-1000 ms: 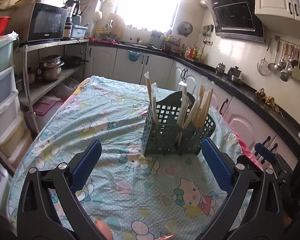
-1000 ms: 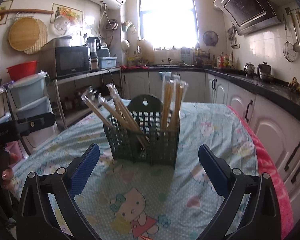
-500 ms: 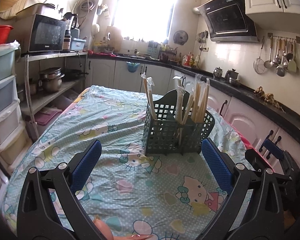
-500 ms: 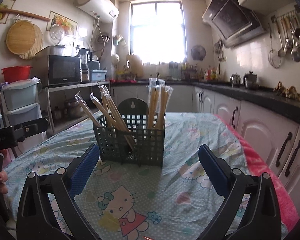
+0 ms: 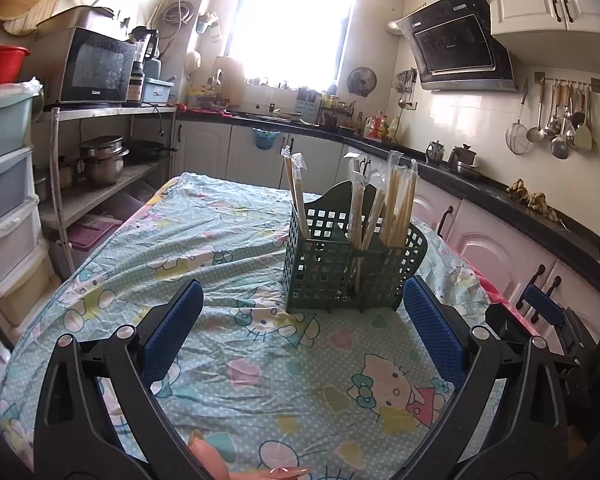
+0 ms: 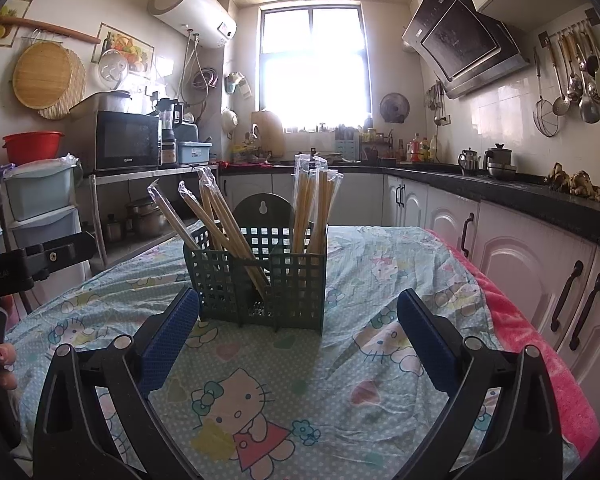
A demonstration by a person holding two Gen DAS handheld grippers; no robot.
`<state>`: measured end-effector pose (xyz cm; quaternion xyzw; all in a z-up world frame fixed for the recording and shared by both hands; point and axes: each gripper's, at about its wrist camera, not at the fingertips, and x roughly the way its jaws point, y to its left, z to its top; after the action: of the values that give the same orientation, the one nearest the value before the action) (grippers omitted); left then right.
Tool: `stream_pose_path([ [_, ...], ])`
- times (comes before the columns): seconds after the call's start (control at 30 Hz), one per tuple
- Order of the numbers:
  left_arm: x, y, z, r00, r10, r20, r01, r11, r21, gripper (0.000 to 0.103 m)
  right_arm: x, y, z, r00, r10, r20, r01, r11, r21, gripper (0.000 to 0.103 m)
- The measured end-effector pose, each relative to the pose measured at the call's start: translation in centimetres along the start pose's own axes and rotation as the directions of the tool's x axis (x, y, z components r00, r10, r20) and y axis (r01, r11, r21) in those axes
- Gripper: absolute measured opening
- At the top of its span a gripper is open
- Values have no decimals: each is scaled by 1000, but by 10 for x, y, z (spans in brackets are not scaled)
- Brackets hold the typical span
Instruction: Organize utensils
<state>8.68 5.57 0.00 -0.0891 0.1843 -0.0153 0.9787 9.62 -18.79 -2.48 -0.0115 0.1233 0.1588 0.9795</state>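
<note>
Standing mid-surface, the green utensil basket holds wrapped chopsticks in its compartments, with bare tablecloth all round it. We hold both hand-held grippers, left and right, spread wide and empty, just short of the basket, touching nothing.

Blown-out window backlight, fisheye-warped edges

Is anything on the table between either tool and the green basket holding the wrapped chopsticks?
Nothing visible. Only bare patterned tablecloth lies between the open right tool and the green basket, and the same holds for the open left tool in its own view. Both tools are empty.
</note>
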Motion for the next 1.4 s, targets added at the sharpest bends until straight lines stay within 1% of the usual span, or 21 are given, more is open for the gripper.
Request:
stream_pose_path([
  [1.2, -3, -4, 1, 1000, 4, 7, -4, 1000, 5, 92, 0, 2, -2, 1000, 1, 0, -1, 1000, 1, 97],
  [1.4, -2, -2, 1, 1000, 18, -1, -18, 1000, 7, 92, 0, 2, -4, 1000, 2, -3, -2, 1000, 5, 97],
])
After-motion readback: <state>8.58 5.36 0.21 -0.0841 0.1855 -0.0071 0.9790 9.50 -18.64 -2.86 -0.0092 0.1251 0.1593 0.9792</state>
